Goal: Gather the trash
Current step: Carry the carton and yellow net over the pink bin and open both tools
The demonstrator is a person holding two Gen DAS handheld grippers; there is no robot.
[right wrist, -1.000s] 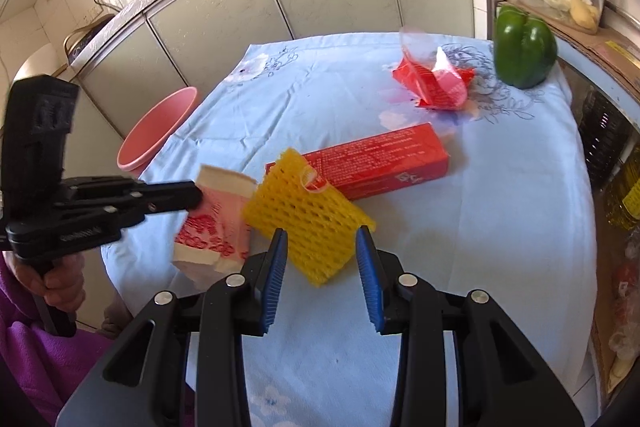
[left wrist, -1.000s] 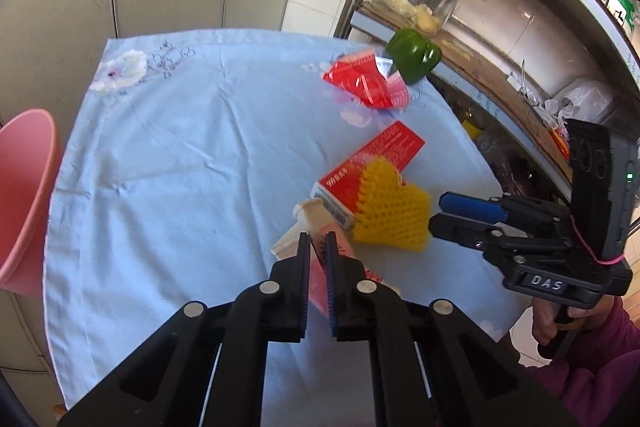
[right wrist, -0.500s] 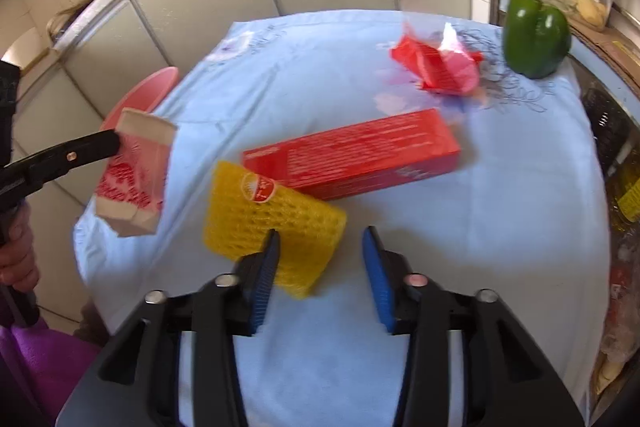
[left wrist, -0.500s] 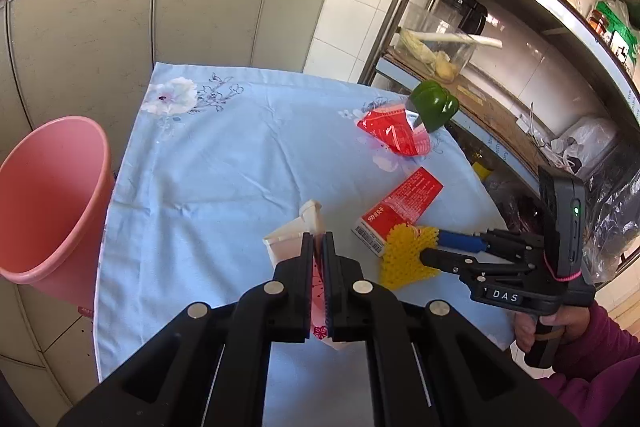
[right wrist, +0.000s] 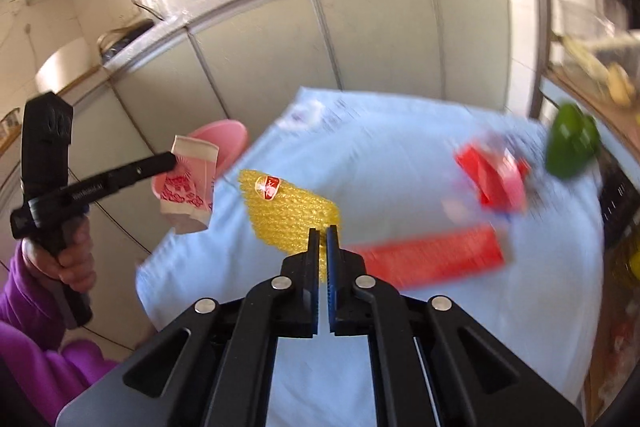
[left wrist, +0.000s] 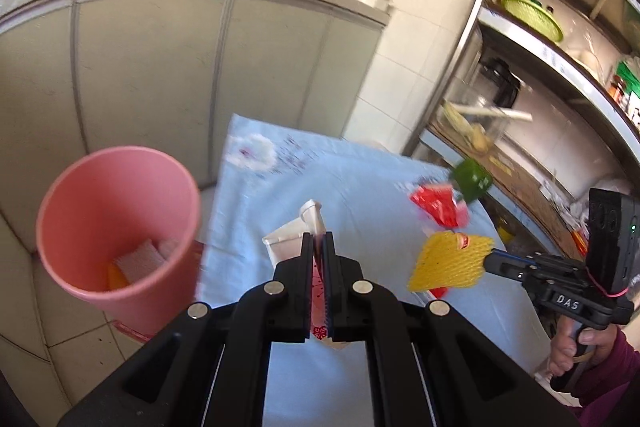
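While the pink plastic bin (left wrist: pixel 116 223) sits at the left of the left wrist view, smooth and round with scraps inside, the left gripper (left wrist: pixel 319 247) angles down at center, pressed tight on a crumpled paper carton (left wrist: pixel 296 237), white with red print. Further right, the right gripper (left wrist: pixel 486 261) reaches in from the right edge, hand (left wrist: pixel 580 343) wrapped round its handle, pinching a yellow foam net (left wrist: pixel 448 261), bumpy mesh, off the blue cloth (left wrist: pixel 360 195).

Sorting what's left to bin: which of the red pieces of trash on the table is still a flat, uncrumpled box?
The long red box, lying flat nearest the right gripper. The other red piece, the wrapper by the green pepper, is crumpled.
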